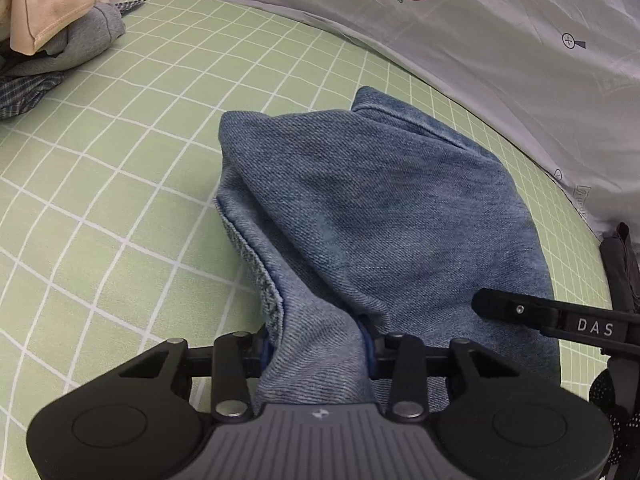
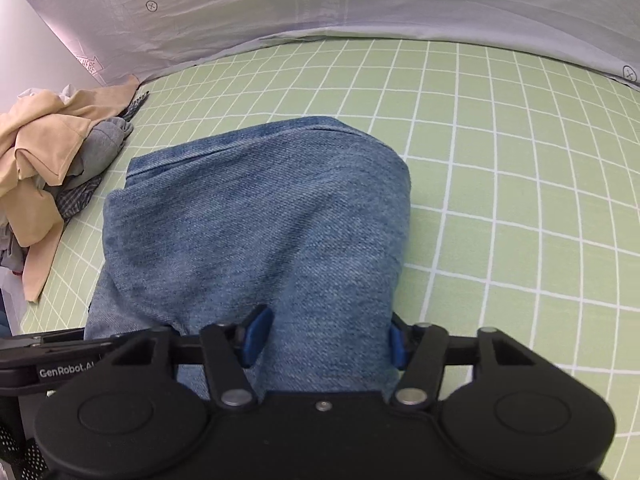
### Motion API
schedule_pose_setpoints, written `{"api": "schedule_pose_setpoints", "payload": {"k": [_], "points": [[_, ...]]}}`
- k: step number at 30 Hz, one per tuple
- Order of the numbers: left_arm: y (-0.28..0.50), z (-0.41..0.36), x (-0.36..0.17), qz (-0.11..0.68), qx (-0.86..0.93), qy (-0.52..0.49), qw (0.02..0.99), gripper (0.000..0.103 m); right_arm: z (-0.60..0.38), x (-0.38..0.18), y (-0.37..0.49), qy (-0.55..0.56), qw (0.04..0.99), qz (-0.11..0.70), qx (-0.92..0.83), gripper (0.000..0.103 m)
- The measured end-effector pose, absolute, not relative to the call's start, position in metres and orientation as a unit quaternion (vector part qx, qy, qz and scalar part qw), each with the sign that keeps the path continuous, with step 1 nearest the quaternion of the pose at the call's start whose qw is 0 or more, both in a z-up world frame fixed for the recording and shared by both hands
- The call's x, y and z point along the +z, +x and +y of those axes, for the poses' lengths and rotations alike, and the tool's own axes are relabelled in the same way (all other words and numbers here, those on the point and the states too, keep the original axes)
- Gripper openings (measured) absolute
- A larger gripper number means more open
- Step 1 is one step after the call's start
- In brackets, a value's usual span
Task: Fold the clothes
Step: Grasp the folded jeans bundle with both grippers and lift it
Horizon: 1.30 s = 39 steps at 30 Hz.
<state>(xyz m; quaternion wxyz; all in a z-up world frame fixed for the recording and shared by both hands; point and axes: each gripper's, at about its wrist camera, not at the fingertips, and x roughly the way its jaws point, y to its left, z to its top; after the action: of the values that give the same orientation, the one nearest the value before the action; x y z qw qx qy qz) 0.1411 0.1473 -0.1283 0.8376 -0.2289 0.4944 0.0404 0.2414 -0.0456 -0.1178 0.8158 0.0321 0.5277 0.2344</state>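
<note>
we hold both tongs clamped on the near edge of the denim garment (image 1: 384,208): left tongs (image 1: 316,344), right tongs (image 2: 320,340), side by side to keep the hem level. the thick twill drapes ahead onto the green checked sheet (image 2: 500,160); loose clothes (image 2: 48,152) lie far left.

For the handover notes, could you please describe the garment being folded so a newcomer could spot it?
On the green checked sheet, right of the heap of clothes, lie the blue denim jeans. Both tongs grip their near edge, and they alone are denim.
</note>
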Motion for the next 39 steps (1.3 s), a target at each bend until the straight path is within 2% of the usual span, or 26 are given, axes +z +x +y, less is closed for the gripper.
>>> {"api": "schedule_pose_setpoints", "payload": {"k": [3, 6, 9, 13, 17, 18, 19, 21, 23, 25, 27, 31, 34, 36, 39], "points": [[0.138, 0.138, -0.11, 0.475, 0.024, -0.248, 0.844, 0.02, -0.07, -0.102, 0.23, 0.053, 0.826, 0.507, 0.24, 0.038], [0.143, 0.102, -0.089, 0.463, -0.014, -0.221, 0.858, 0.015, -0.101, -0.088, 0.22, 0.07, 0.837, 0.489, 0.236, 0.035], [0.153, 0.051, -0.068, 0.456, -0.045, -0.173, 0.872, 0.015, -0.139, -0.077, 0.211, 0.087, 0.848, 0.475, 0.217, 0.034], [0.162, 0.003, -0.075, 0.457, -0.07, -0.117, 0.879, 0.016, -0.195, -0.075, 0.203, 0.119, 0.859, 0.466, 0.176, 0.033], [0.166, -0.031, -0.091, 0.467, -0.077, -0.066, 0.878, 0.031, -0.254, -0.092, 0.199, 0.154, 0.852, 0.485, 0.128, 0.036], [0.167, -0.039, -0.095, 0.47, -0.079, -0.053, 0.878, 0.041, -0.262, -0.1, 0.2, 0.156, 0.848, 0.493, 0.118, 0.038], [0.168, -0.048, -0.099, 0.472, -0.08, -0.04, 0.877, 0.046, -0.27, -0.107, 0.2, 0.158, 0.844, 0.501, 0.108, 0.041], [0.17, -0.064, -0.107, 0.476, -0.084, -0.014, 0.875, 0.069, -0.283, -0.121, 0.2, 0.162, 0.836, 0.516, 0.093, 0.047], [0.172, -0.081, -0.115, 0.481, -0.087, 0.012, 0.873, 0.081, -0.294, -0.129, 0.196, 0.172, 0.835, 0.514, 0.093, 0.05], [0.174, -0.097, -0.123, 0.485, -0.089, 0.035, 0.869, 0.083, -0.294, -0.132, 0.198, 0.167, 0.833, 0.518, 0.098, 0.06], [0.185, -0.089, -0.129, 0.503, -0.081, -0.007, 0.86, 0.088, -0.287, -0.136, 0.207, 0.141, 0.833, 0.526, 0.099, 0.07], [0.198, -0.077, -0.141, 0.523, -0.089, -0.087, 0.843, 0.089, -0.282, -0.142, 0.218, 0.125, 0.825, 0.537, 0.123, 0.074], [0.206, -0.076, -0.152, 0.535, -0.119, -0.131, 0.826, 0.091, -0.276, -0.152, 0.225, 0.128, 0.818, 0.545, 0.133, 0.083], [0.205, -0.085, -0.155, 0.532, -0.141, -0.13, 0.825, 0.095, -0.275, -0.158, 0.228, 0.147, 0.813, 0.548, 0.133, 0.086], [0.204, -0.1, -0.155, 0.529, -0.136, -0.103, 0.832, 0.092, -0.275, -0.163, 0.229, 0.172, 0.809, 0.547, 0.128, 0.092]]}}
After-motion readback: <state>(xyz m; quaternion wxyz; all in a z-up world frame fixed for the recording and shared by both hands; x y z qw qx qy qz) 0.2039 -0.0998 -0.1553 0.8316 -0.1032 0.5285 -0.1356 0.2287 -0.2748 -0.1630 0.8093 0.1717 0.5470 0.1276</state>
